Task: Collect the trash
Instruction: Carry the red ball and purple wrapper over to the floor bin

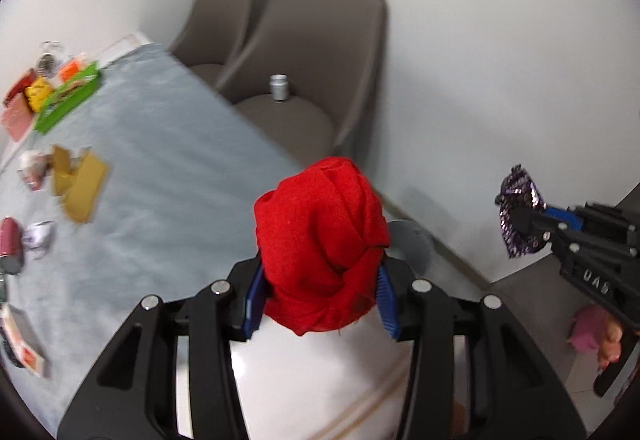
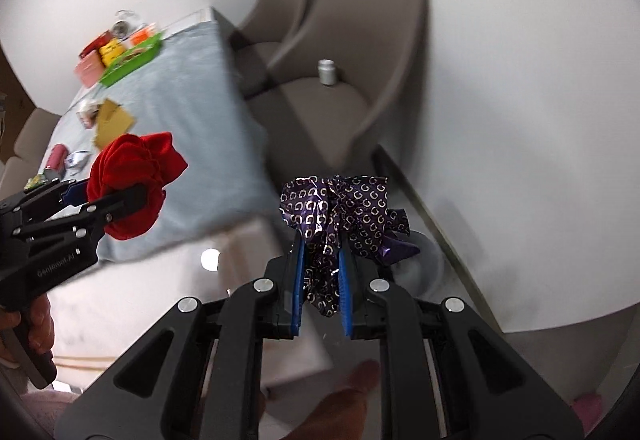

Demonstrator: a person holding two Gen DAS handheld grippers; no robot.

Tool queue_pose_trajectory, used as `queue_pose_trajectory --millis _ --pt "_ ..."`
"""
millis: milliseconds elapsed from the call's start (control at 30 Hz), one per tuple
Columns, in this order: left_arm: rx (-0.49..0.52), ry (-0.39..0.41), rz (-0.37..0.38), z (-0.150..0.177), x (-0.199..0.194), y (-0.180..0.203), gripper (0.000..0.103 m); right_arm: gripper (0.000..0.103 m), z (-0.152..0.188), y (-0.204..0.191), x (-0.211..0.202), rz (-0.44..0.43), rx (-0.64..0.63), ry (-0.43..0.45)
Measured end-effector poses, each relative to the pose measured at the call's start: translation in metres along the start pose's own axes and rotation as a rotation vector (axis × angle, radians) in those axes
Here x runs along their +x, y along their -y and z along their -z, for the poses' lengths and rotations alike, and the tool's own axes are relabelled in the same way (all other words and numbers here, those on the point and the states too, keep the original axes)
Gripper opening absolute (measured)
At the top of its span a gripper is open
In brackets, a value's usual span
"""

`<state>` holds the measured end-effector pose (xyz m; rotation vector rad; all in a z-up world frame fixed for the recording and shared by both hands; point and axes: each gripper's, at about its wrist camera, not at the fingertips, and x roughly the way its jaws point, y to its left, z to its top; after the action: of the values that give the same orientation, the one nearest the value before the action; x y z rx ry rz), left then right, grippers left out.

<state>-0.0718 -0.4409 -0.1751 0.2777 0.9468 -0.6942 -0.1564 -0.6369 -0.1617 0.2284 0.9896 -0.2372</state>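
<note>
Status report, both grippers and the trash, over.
Left gripper shut on red cloth. Right gripper shut on purple wrapper. More litter on table. Nothing blocking.

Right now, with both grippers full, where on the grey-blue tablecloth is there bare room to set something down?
The wide middle and chair-side strip of the grey-blue tablecloth lie bare, from the green tray at the far end to the near edge. The opposite side is crowded: mustard cardboard pieces, crumpled white wrapper, pink can.

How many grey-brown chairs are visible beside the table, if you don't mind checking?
2. The nearer chair stands beside the table's long edge with a small silver can on its seat; the farther chair is behind it.
</note>
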Motion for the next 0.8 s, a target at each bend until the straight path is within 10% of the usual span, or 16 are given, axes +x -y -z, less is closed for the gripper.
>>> queue_pose_trajectory --millis 333,800 --pt "-0.010 -0.100 0.069 -0.011 0.106 0.152 0.046 0.014 0.018 0.153 0.026 0.047 0.022 -0.068" --pt "0.092 -0.223 0.113 -0.011 0.288 0.224 0.052 0.014 0.045 0.249 0.137 0.048 0.123 -0.152"
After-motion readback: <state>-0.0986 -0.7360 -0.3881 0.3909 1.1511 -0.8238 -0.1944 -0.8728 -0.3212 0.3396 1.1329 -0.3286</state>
